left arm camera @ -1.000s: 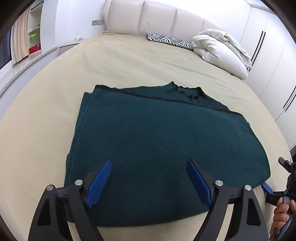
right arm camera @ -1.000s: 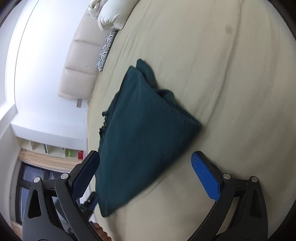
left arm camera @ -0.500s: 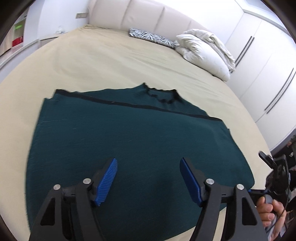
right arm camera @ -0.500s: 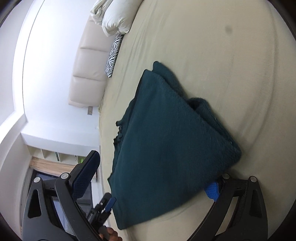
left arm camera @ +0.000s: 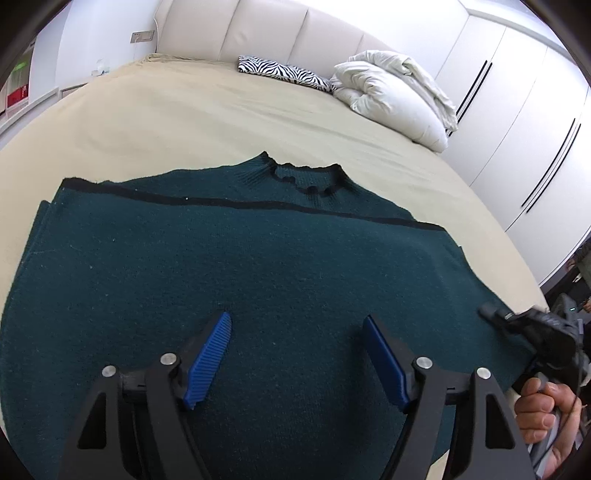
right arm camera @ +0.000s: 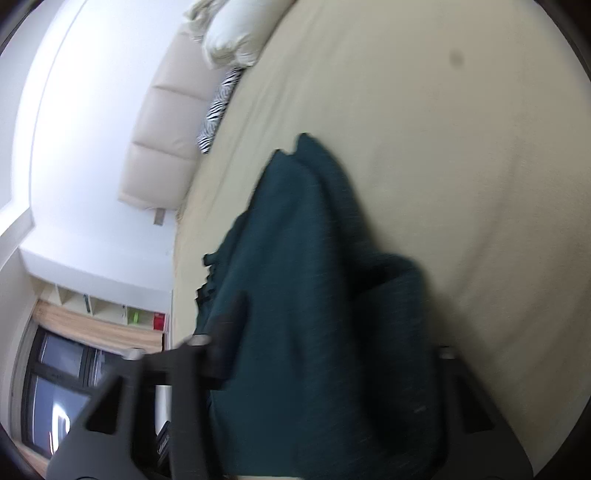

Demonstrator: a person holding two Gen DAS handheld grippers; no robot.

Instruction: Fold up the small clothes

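A dark green knit sweater (left arm camera: 258,266) lies flat on the beige bed (left arm camera: 221,110), collar toward the headboard, with a black-trimmed edge folded across its chest. My left gripper (left arm camera: 296,319) hovers over its near middle; the jaws are opening and nothing is between the blue pads. In the right wrist view the sweater (right arm camera: 314,240) is bunched up. My right gripper (right arm camera: 332,332) is closing on its right-hand edge, and cloth fills the gap and hides the pads. The picture there is blurred. A hand (left arm camera: 543,410) holds that gripper at the sweater's right side.
A white duvet bundle (left arm camera: 391,99) and a zebra-print cushion (left arm camera: 284,72) lie by the padded headboard (left arm camera: 295,33). White wardrobe doors (left arm camera: 517,129) stand along the right. Shelves and a window (right arm camera: 66,369) are on the far side.
My left gripper moved forward over the sweater and tipped downward. My right gripper pushed onto the sweater's edge, and its wide jaws came together around the cloth.
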